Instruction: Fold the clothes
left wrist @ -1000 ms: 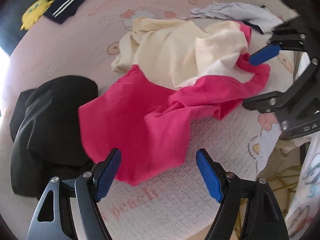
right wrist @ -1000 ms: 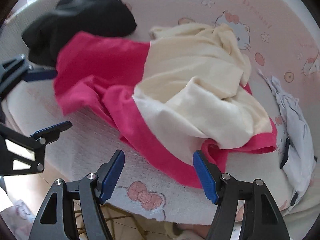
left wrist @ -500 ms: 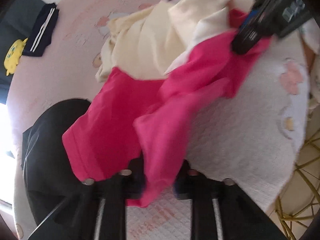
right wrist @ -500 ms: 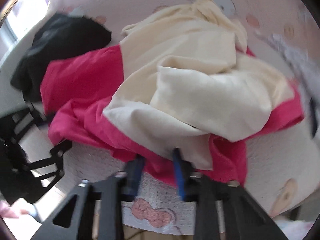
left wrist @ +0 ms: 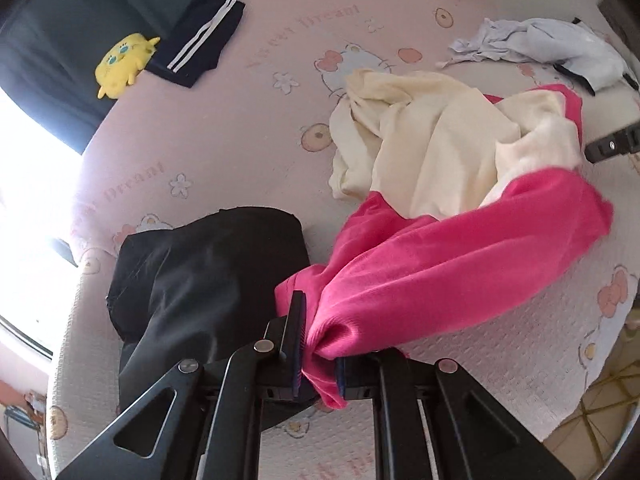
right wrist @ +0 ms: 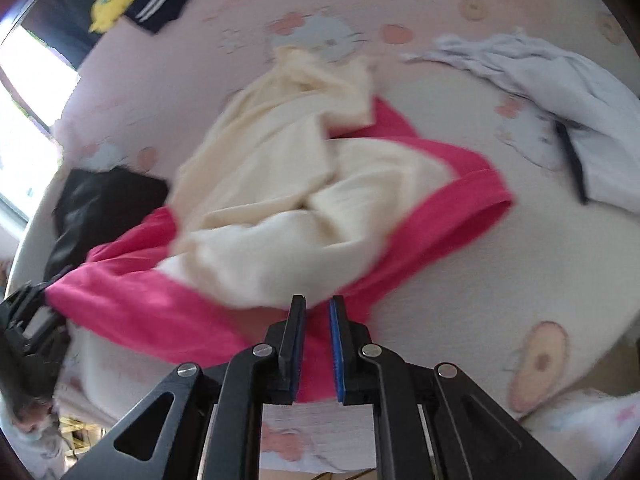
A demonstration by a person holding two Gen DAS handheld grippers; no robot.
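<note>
A pink garment [left wrist: 448, 264] lies crumpled on the bed with a cream garment [left wrist: 432, 140] heaped on top of it. My left gripper [left wrist: 318, 344] is shut on one bunched edge of the pink garment and holds it lifted off the bed. My right gripper [right wrist: 318, 344] is shut on the opposite edge of the pink garment [right wrist: 160, 312]; the cream garment [right wrist: 288, 184] sits just beyond its fingertips. The left gripper also shows at the left edge of the right wrist view [right wrist: 28, 320], with pink cloth in it.
A black garment [left wrist: 200, 280] lies beside the pink one. A pale grey-white garment [left wrist: 560, 48] lies at the far right. A folded navy striped piece [left wrist: 200, 44] and a yellow plush toy [left wrist: 120, 64] rest far back. The bed edge [left wrist: 592, 380] is close on the right.
Both grippers went from open above the bed to shut on opposite edges of the pink garment, then raised it; the cream garment is shifting on top.
</note>
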